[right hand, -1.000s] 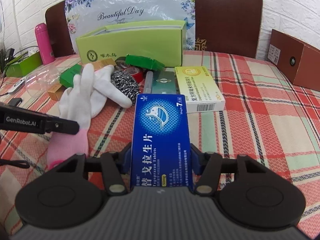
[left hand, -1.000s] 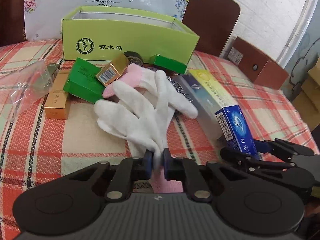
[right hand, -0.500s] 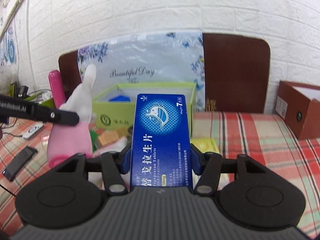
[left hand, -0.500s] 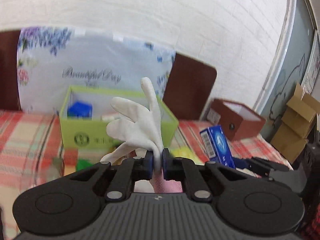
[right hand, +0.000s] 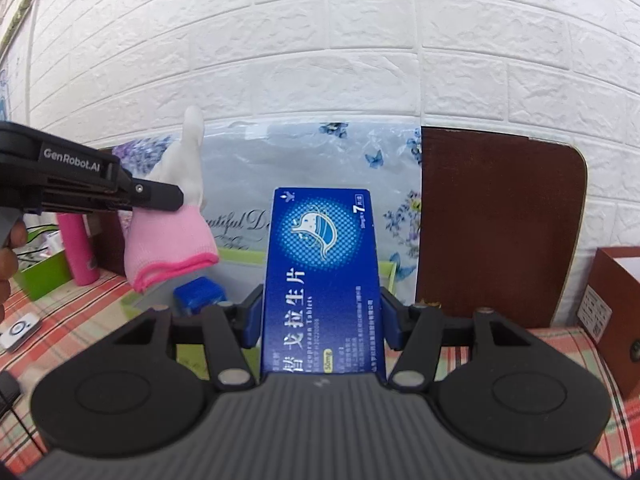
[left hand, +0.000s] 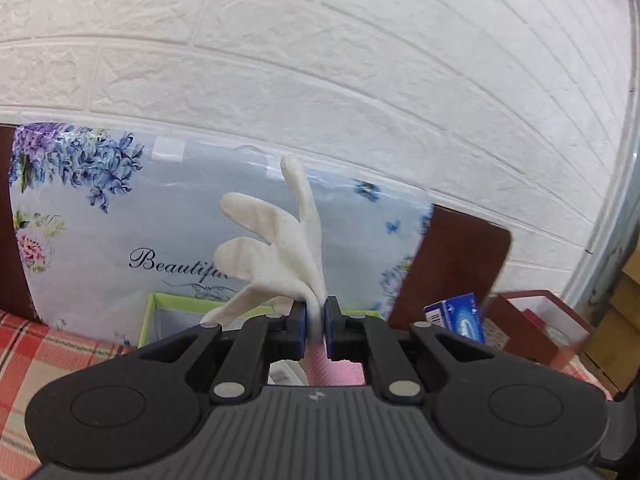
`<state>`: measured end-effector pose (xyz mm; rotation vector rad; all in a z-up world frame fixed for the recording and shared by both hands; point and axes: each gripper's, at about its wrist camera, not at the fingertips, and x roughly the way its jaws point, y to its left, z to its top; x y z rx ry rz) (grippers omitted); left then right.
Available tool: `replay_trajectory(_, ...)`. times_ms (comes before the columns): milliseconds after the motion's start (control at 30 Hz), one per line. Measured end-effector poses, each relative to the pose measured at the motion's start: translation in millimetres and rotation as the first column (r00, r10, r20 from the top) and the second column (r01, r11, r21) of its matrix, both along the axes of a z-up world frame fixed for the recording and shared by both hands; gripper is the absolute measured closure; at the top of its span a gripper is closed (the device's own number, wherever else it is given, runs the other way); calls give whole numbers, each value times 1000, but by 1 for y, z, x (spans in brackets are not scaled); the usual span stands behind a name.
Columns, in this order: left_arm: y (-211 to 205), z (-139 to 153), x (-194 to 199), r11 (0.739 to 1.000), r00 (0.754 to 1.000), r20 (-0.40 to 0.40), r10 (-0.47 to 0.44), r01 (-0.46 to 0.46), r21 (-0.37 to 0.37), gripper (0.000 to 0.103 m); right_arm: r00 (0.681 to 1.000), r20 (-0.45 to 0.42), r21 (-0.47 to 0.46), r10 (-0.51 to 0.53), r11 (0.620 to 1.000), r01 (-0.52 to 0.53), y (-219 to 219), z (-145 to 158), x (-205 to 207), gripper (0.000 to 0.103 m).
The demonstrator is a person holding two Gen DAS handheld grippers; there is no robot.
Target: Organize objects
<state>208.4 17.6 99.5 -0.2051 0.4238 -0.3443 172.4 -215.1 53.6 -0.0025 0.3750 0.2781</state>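
My left gripper (left hand: 316,330) is shut on a white glove (left hand: 276,248) with a pink cuff and holds it up in the air, above the green box (left hand: 160,312). The glove also shows in the right wrist view (right hand: 176,236), hanging from the left gripper (right hand: 160,196). My right gripper (right hand: 320,320) is shut on a blue tablet box (right hand: 322,280) and holds it raised in front of the green box (right hand: 240,258). The blue tablet box also shows in the left wrist view (left hand: 456,316). A small blue item (right hand: 198,300) lies inside the green box.
A floral bag (left hand: 100,232) leans on the white brick wall behind the green box. A brown chair back (right hand: 496,224) stands to the right. A red-brown box (right hand: 616,308) sits far right. A pink bottle (right hand: 78,250) and a small green tray (right hand: 40,276) are at left on the plaid tablecloth (right hand: 60,320).
Both grippers rose from the table with their loads, the glove and the blue tablet box, and now point higher at the wall. The loose items on the table dropped out of view.
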Motion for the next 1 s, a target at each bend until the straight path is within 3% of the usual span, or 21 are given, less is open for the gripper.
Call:
replay_trajectory(233, -4, -53, 49, 999, 988, -153, 19, -14, 39, 95, 1000, -22, -56, -8, 998, 7, 17, -24, 62, 48)
replay_trajectory(433, -3, -73, 64, 998, 981, -190, 28, -15, 69, 94, 996, -89, -147, 5, 989, -18, 39, -54, 91, 48)
replay_trajectory(500, -1, -78, 66, 998, 982, -186, 26, -14, 68, 71, 993, -116, -174, 14, 984, -35, 44, -62, 96, 47)
replay_trajectory(533, 1, -81, 66, 998, 979, -201, 27, -15, 62, 40, 992, -126, -193, 22, 980, -47, 46, -67, 98, 40)
replay_trajectory(567, 3, -82, 64, 998, 976, -212, 41, -29, 58, 20, 992, -128, -206, 17, 978, -43, 47, -69, 99, 29)
replay_trajectory(700, 10, -72, 46, 996, 983, -168, 78, -71, 49, 19, 995, -95, -168, 29, 985, -45, 38, -60, 86, 15)
replay_trajectory(800, 15, -55, 25, 995, 982, -157, 102, -98, 31, 19, 1000, 23, -152, -4, 988, 7, 30, -37, 57, 0)
replay_trajectory(900, 14, -41, 1, 989, 976, -169, 141, -133, 57, 19, 992, 117, -139, -42, 989, 58, 16, -15, 25, 0)
replay_trajectory(1000, 10, -36, -27, 989, 978, -150, 144, -136, 62, 19, 990, 127, -92, -57, 993, 69, -1, -5, -6, 0)
